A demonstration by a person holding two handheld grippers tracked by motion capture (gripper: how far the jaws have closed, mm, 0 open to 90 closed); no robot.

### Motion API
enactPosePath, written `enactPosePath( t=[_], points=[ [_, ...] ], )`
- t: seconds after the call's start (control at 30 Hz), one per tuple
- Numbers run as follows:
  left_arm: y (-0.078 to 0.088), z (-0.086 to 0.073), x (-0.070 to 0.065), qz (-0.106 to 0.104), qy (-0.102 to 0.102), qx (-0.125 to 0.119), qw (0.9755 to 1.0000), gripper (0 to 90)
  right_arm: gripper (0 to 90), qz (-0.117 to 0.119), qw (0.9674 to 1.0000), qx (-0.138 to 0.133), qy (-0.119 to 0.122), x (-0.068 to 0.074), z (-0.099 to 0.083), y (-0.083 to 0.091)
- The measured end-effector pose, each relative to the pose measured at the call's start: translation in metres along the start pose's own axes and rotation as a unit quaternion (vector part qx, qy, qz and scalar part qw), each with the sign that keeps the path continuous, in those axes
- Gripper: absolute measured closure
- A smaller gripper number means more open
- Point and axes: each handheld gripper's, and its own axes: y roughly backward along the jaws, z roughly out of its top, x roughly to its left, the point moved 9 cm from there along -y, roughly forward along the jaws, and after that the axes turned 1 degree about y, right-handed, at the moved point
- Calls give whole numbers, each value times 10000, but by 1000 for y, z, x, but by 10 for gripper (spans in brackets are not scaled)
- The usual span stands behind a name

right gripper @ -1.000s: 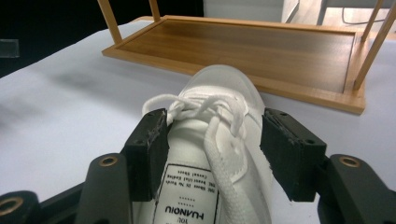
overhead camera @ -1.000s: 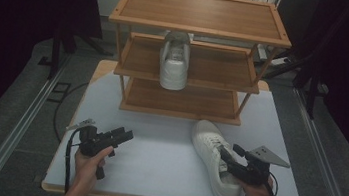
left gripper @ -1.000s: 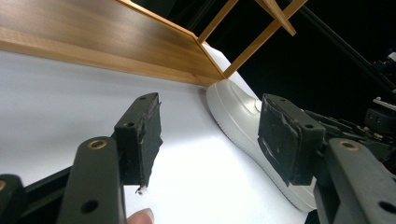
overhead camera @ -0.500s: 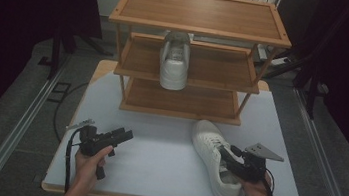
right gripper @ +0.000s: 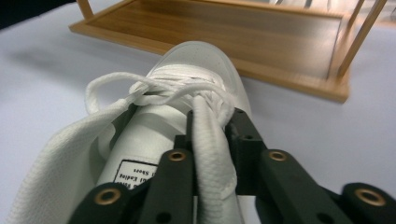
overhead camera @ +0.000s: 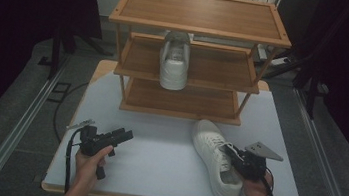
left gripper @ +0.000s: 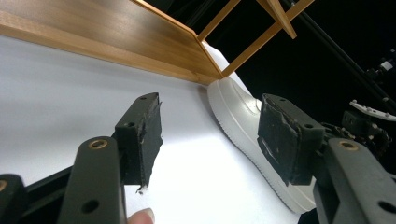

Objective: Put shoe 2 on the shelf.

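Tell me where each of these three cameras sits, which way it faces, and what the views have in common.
High view: above the person's side, looking forward and down on the table, rack and both forearms.
Left gripper view: rides the left gripper, looking low across the table between its open fingers toward the shoe.
Right gripper view: rides the right gripper, facing the rack's bottom shelf; its fingers have just been closing on the shoe's side wall.
Shared: all three show the shoe on the table and the rack.
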Motion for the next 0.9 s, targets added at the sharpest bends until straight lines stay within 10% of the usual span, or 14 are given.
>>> enactPosePath(
  t=[0.27, 0.47, 0.9],
  points=[
    [3, 3, 6, 60, 29, -42, 10000, 392, 825, 30, 9997, -221, 92, 9, 5, 8],
    [5, 4, 4, 39, 39, -79, 10000, 393, 825, 308, 9962, -609, -545, 13, 14, 25],
    [9, 8, 7, 40, 77, -171, 9998, 393, 826, 963, 9659, -1693, -1706, 26, 50, 57]
  ],
)
